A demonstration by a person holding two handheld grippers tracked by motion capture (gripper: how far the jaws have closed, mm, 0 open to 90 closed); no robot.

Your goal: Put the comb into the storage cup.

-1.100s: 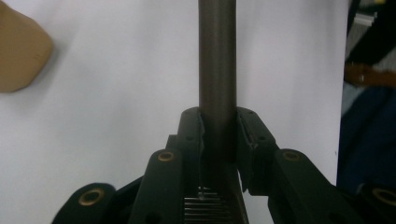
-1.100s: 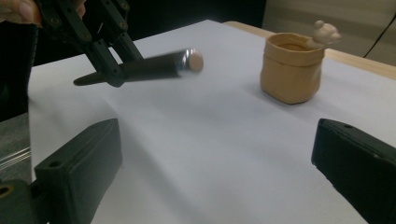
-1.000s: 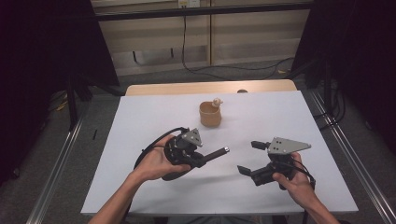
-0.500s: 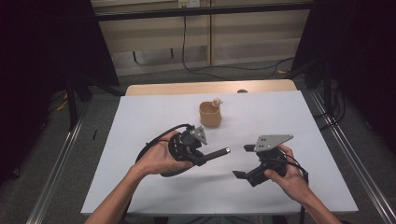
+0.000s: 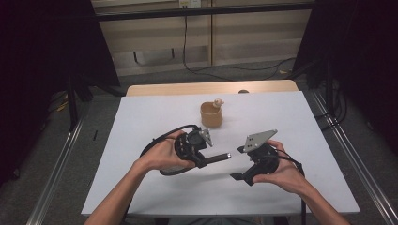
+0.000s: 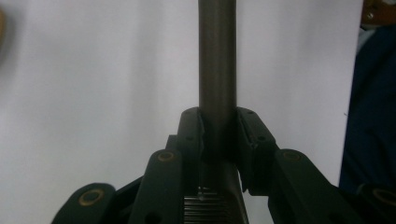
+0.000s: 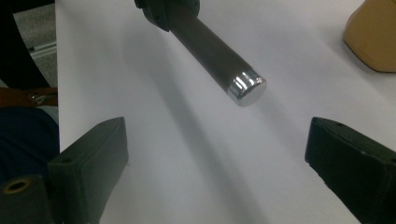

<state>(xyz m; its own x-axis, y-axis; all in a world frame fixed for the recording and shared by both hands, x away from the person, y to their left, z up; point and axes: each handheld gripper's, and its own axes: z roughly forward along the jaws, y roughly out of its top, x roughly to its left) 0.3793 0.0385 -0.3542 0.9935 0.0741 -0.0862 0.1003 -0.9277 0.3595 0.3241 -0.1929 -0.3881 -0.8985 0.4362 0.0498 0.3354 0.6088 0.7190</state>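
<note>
Nearest the person, right gripper [image 5: 240, 163], jaws wide and just been closing slightly with nothing between, faces the chrome tip of a dark rod [image 5: 217, 158] clamped in left gripper [image 5: 202, 161], axis level above white table [image 5: 141, 117]; beyond, tan cup [image 5: 211, 115].

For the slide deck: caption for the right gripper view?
Open right tongs face the silver-capped dark rod held out by the left tongs.

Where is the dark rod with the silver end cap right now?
In the high view the rod is clamped in the left claw above the table's middle, its silver tip pointing at the open right claw, nearer the person than the tan cup.
</note>
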